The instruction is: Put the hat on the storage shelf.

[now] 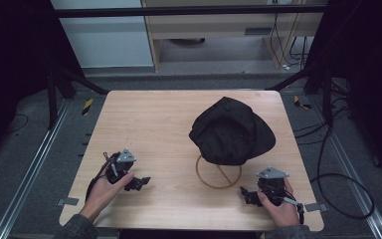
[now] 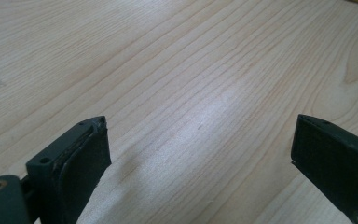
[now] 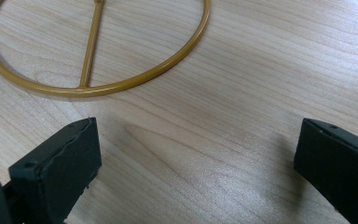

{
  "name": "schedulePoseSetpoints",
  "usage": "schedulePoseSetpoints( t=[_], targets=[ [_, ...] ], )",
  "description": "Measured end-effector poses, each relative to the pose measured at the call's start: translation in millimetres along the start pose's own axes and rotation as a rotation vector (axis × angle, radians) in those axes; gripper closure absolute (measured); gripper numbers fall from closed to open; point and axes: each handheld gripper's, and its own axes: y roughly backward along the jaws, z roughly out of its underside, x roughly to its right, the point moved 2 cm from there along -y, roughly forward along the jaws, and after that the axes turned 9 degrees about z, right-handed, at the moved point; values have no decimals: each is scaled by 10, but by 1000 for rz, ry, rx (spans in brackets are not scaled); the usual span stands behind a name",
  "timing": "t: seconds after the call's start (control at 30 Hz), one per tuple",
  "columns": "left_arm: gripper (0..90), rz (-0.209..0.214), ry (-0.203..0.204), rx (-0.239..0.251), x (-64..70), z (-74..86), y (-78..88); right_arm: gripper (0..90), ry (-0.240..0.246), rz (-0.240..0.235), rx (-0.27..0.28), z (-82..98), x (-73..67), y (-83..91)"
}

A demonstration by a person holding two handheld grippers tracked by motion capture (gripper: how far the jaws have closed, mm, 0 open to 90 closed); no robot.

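A black cap point(image 1: 231, 131) sits on a gold wire stand whose ring base point(image 1: 218, 173) rests on the wooden table point(image 1: 154, 119). My left gripper point(image 1: 142, 182) lies low at the front left of the table, held by a hand, open with bare wood between its jaws point(image 2: 200, 140). At the front right my right gripper point(image 1: 246, 194) is also open, just in front of the stand's ring base point(image 3: 98, 86), with nothing between its jaws.
A black frame, rails and trailing cables surround the table on the grey floor. A cable loop point(image 1: 345, 196) lies on the floor to the right. Bare wood stretches left of the cap.
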Motion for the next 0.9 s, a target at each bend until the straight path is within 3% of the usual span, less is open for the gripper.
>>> schedulePoseSetpoints(
  t=[0.33, 0.4, 0.6, 0.9],
  targets=[
    [37, -12, 25, -11, -83, 172, -102, 8, 0, 0, 0, 0, 0, 0],
    [14, -36, -2, -3, -88, 221, -126, 8, 0, 0, 0, 0, 0, 0],
    [0, -53, -3, 72, -99, 291, -140, 8, 0, 0, 0, 0, 0, 0],
    [0, -61, 5, 74, -94, 292, -140, 7, 1, 3, 0, 1, -3, -1]
  ],
)
